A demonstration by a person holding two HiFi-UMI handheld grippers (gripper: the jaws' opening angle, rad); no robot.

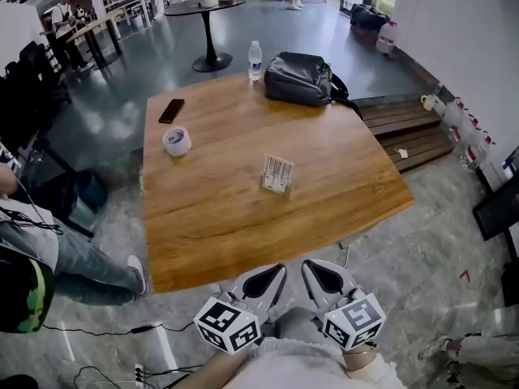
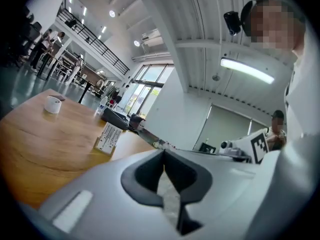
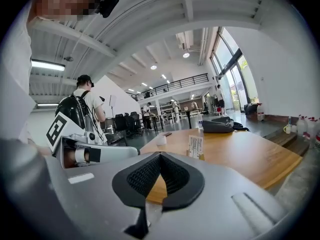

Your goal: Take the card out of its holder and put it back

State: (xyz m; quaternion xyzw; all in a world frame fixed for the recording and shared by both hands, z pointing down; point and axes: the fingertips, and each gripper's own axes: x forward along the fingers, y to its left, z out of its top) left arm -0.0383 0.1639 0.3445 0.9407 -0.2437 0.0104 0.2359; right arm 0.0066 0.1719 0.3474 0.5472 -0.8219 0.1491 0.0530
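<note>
A white printed card [image 1: 278, 170] stands upright in a small wooden holder [image 1: 274, 188] near the middle of the wooden table [image 1: 211, 225]. The card [image 2: 108, 135] also shows in the left gripper view, and the card [image 3: 195, 146] in the right gripper view. Both grippers hang side by side below the table's near edge, close to the person's body, well short of the card. My left gripper [image 1: 280, 269] is shut with nothing in it. My right gripper [image 1: 309, 265] is shut and empty too.
On the table lie a tape roll [image 1: 177, 141], a dark phone [image 1: 171, 110], a grey bag [image 1: 302, 79] and a water bottle [image 1: 255, 60] at the far edge. A seated person's leg and shoe [image 1: 136, 272] are at the left. Wooden steps [image 1: 409, 132] rise at the right.
</note>
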